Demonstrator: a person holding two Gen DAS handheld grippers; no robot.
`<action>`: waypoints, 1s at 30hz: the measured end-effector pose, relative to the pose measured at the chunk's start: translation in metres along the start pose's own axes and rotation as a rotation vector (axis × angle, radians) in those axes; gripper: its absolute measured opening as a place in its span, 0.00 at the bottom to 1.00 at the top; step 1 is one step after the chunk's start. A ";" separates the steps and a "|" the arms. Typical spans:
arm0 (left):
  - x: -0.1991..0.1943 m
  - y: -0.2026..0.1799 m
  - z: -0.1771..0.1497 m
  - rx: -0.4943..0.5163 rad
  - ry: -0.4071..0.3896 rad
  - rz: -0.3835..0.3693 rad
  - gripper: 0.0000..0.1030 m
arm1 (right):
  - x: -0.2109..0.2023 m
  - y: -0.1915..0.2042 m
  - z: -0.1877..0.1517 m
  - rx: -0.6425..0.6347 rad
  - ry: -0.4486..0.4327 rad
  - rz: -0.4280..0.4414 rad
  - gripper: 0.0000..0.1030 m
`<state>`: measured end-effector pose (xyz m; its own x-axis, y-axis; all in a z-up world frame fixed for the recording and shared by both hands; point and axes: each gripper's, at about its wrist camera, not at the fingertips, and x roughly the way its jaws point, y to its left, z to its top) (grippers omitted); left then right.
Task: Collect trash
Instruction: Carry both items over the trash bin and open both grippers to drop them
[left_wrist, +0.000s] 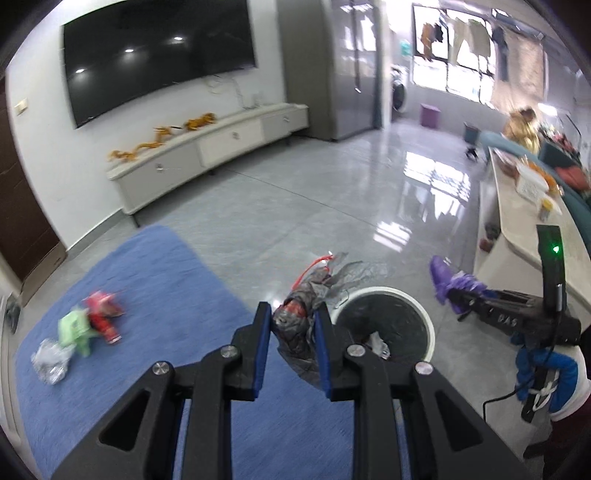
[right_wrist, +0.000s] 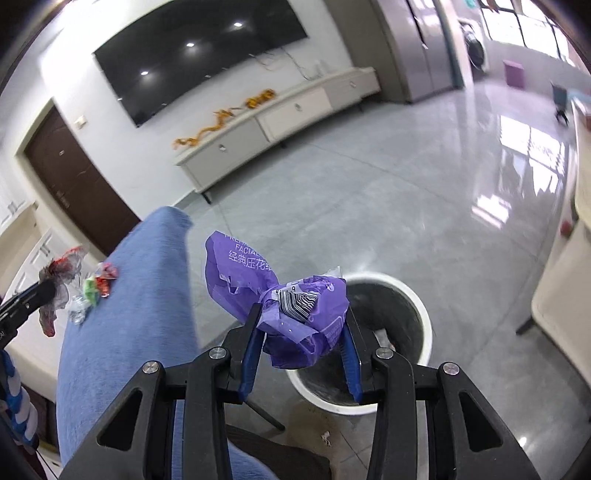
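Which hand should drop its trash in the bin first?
Probably the right. Its tool holds the crumpled purple wrapper nearly over the round white bin; the left tool's grey plastic bag hangs beside the rim.

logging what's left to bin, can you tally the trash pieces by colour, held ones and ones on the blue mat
purple: 1, purple wrapper in the right gripper
grey: 1, grey plastic bag in the left gripper
red: 1, red wrapper on the blue mat
green: 1, green wrapper on the mat
clear/silver: 1, crumpled clear wrapper on the mat
total: 5
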<state>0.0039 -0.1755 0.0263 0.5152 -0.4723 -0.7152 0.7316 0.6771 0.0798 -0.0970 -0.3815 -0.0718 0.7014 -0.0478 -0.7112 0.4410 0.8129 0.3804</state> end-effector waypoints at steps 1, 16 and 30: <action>0.010 -0.007 0.003 0.006 0.014 -0.014 0.22 | 0.006 -0.007 -0.001 0.010 0.012 -0.006 0.38; 0.140 -0.077 0.032 0.029 0.185 -0.236 0.52 | 0.096 -0.058 -0.008 0.084 0.169 -0.100 0.49; 0.135 -0.061 0.027 -0.042 0.189 -0.202 0.57 | 0.094 -0.072 -0.015 0.144 0.181 -0.147 0.59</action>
<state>0.0408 -0.2958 -0.0561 0.2650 -0.4890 -0.8311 0.7899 0.6044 -0.1037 -0.0710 -0.4364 -0.1751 0.5184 -0.0441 -0.8540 0.6147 0.7135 0.3363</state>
